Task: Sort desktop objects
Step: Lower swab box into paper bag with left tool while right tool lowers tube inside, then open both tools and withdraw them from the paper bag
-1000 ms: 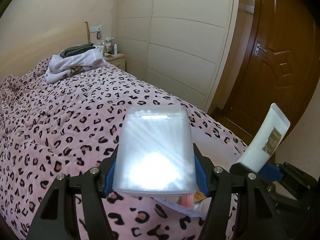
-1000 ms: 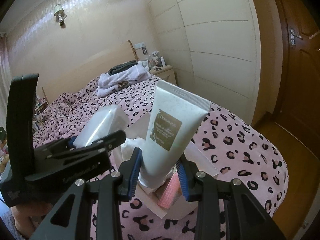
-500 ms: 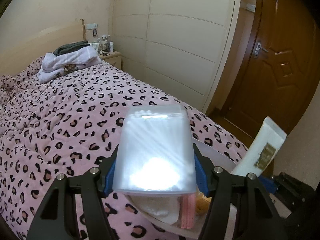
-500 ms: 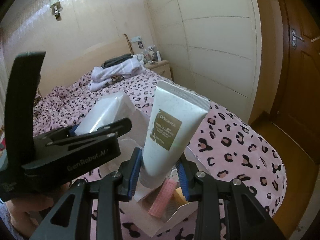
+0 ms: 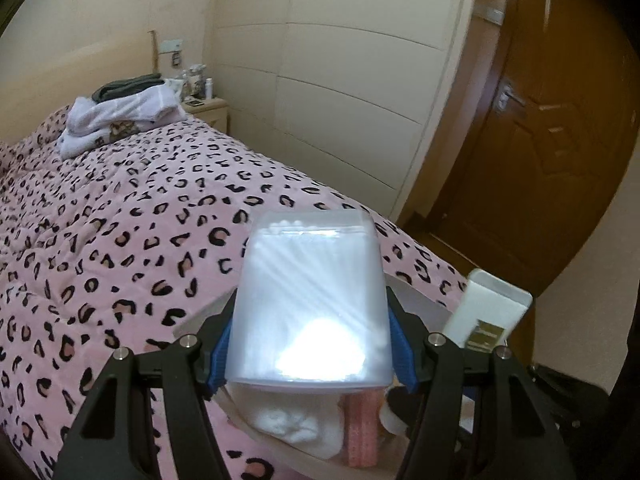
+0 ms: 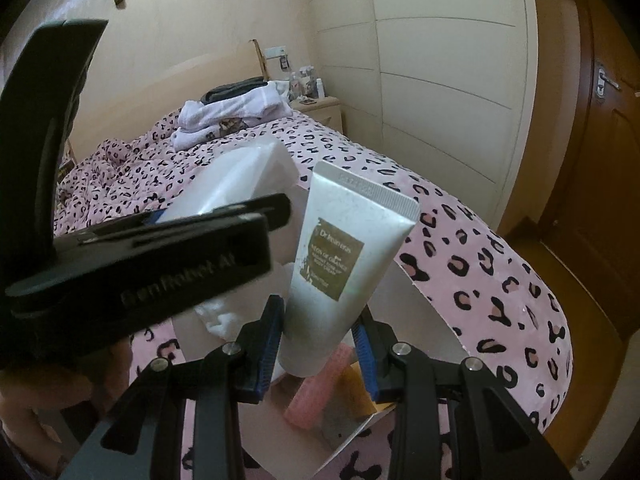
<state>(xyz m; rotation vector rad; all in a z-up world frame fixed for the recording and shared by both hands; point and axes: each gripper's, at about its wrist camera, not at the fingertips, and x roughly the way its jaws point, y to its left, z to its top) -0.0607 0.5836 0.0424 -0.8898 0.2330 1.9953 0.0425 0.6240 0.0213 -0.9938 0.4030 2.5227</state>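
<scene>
In the right wrist view, the white squeeze tube with a crimped top (image 6: 344, 272), at the centre of the frame, carries an olive-brown square label. Its top line reads "Dr." followed by a blurred word; the smaller lines below cannot be made out. At the left of that frame, the black plastic body of the other tongs (image 6: 140, 280) bears raised lettering that reads roughly "GenRobot.AI", softened by blur. In the left wrist view the tube's label is too blurred to read.

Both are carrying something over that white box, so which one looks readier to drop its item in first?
Probably the right hand-held gripper: its cream tube hangs directly above the white box, over the pink item.
</scene>
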